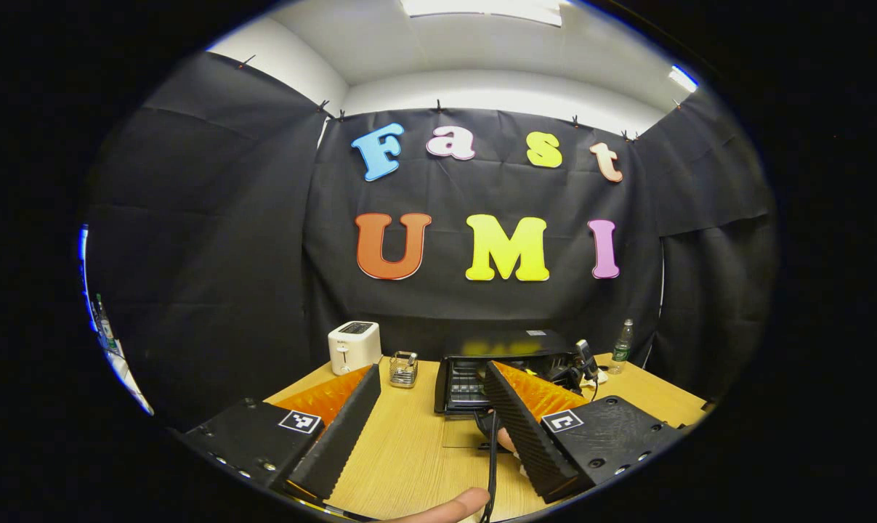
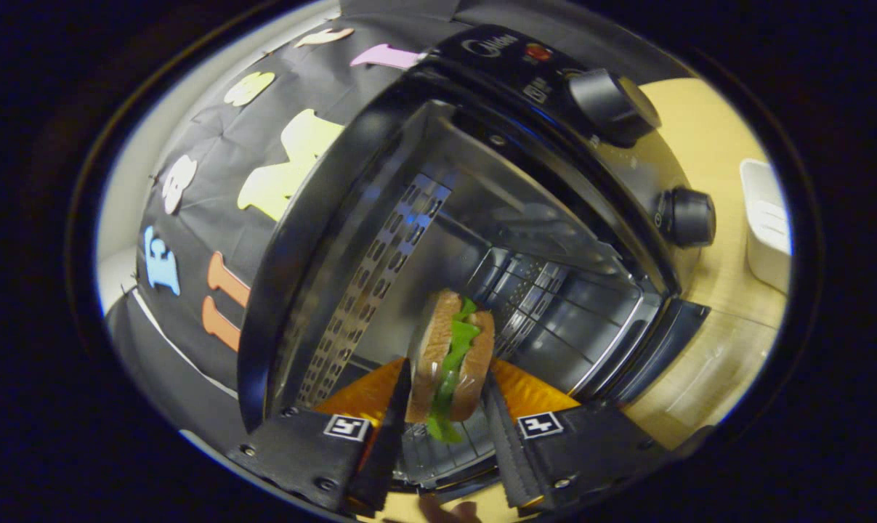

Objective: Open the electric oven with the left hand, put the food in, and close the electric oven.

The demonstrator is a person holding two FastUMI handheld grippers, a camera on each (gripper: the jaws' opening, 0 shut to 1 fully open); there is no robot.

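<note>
Right gripper (image 2: 445, 421), rolled sideways, clamps sandwich (image 2: 449, 363) at open electric oven (image 2: 554, 218) mouth; left gripper (image 1: 431, 414) spread, level above table (image 1: 416, 450).

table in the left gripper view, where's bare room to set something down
Bare wood runs in front of the toaster and wire holder, down between the left gripper fingers. Another patch lies right of the oven, below the bottle. Crowded: the oven's front, with cable and open door.

Recording booth dressed as a kitchen corner

Black cloth walls (image 1: 213, 240) enclose a wooden table (image 1: 416, 443); toaster (image 1: 354, 346), oven (image 1: 507, 367), water bottle (image 1: 622, 341) stand on it.
</note>
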